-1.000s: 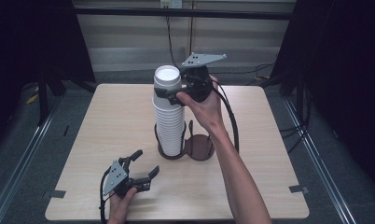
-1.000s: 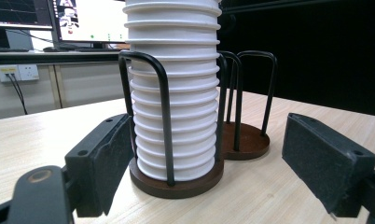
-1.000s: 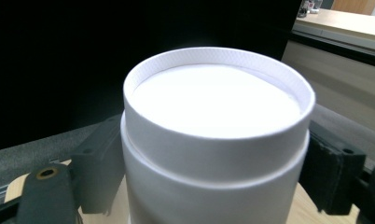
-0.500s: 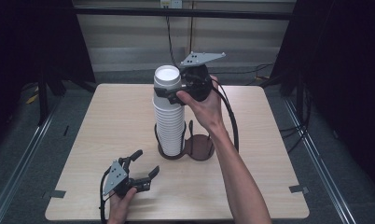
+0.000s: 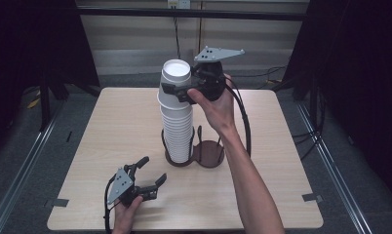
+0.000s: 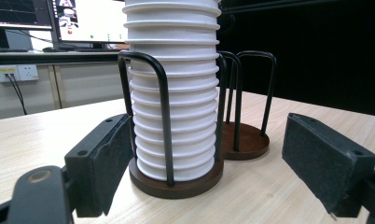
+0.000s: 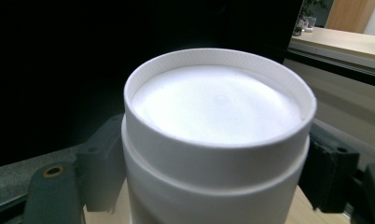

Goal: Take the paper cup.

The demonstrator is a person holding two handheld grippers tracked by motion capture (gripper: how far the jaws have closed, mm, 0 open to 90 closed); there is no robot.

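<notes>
One tall cup stack (image 5: 176, 114) is counted, too many nested cups to number exactly. One double holder (image 5: 199, 153) with two round bases is seen, one base loaded, one bare. Two hand-held grippers can be tallied: left (image 5: 147, 170), right (image 5: 177, 90). One tabletop (image 5: 116, 122).

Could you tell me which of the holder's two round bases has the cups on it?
The left base, nearer the left hand-held gripper, carries the white cup stack. The right base beside it is bare inside its wire posts.
</notes>
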